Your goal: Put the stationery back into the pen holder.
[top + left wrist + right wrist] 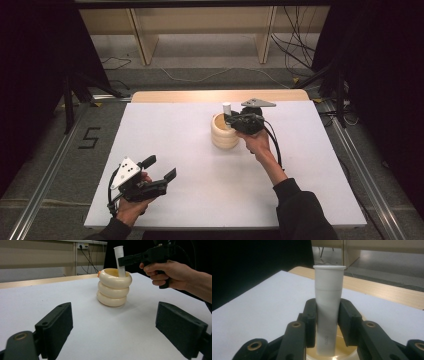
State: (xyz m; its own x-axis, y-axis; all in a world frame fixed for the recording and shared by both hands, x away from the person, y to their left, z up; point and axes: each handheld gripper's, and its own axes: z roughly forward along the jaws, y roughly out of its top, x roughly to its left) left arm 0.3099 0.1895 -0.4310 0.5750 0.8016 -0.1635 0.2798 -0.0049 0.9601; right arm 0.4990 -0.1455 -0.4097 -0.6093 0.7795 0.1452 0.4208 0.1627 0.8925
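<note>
A cream holder (224, 134) shaped like three stacked rings stands on the white table (200, 200), right of centre toward the back. A white tube (328, 297) with a flared rim stands upright in the holder's mouth (342, 353), its lower end inside. My right gripper (327, 323) is shut on the tube, one pad pressed on each side. The left gripper view shows the holder (113, 287), the tube (119, 255) and the right gripper's jaw across it. My left gripper (162, 169) rests near the table's front left, open, with nothing between its jaws (113, 332).
A small orange thing (99, 273) peeks out behind the holder. The table's wooden back edge (220, 95) lies just beyond it. Past the table are shelf legs (142, 40) and cables (295, 45) on the floor. A metal rail (45, 185) runs along the left side.
</note>
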